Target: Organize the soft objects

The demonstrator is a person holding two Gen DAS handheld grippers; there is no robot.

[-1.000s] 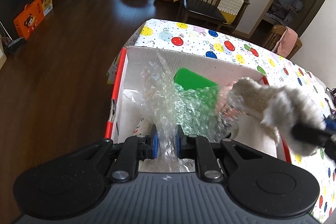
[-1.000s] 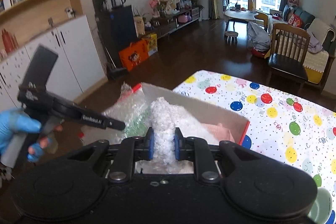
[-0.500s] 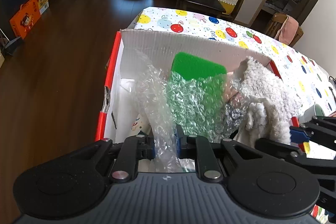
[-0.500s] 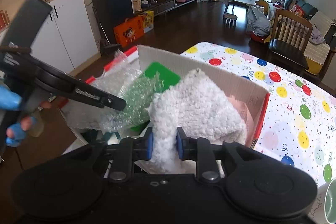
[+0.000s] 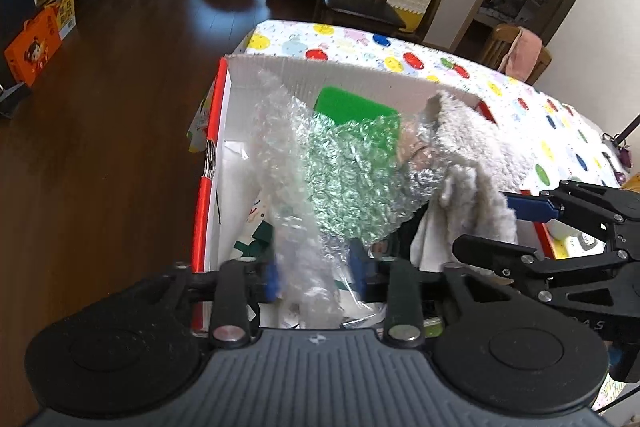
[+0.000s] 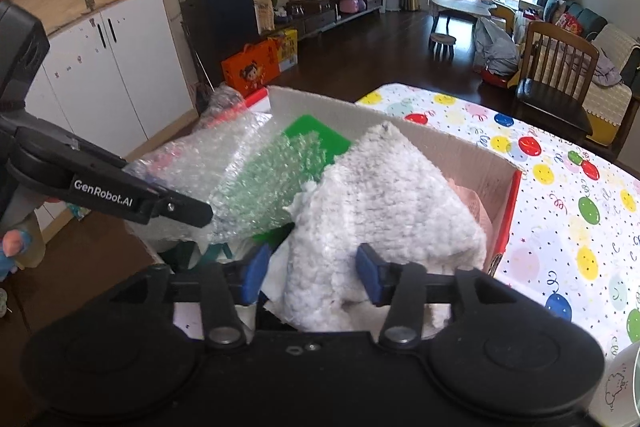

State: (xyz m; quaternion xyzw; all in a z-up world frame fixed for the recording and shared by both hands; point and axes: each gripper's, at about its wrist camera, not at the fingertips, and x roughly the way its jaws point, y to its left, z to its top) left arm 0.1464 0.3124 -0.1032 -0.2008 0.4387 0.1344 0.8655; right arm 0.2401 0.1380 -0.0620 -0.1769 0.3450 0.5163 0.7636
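At the bottom centre of the left wrist view, the left tool had its jaws opening, the blue pads drawn apart with the bubble wrap standing loose between them, no pad clearly pressing on it. The sheet rose from the tool toward the upper middle of the frame, its long axis running up and slightly right, and its upper part draped over a green sponge standing against the far wall of the cardboard box. In the right wrist view, the right tool at lower centre was likewise opening, the fluffy white cloth between its pads, apparently touching neither; the cloth spread up and away from the tool into the right half of the box, beside the wrap and just touching it. Both soft things therefore sat inside the box, each directly ahead of its own tool. The coming move seemed to be a straight pull-back of each tool along its own pointing line. Beyond the box lay the balloon-patterned bench, then a wooden chair.
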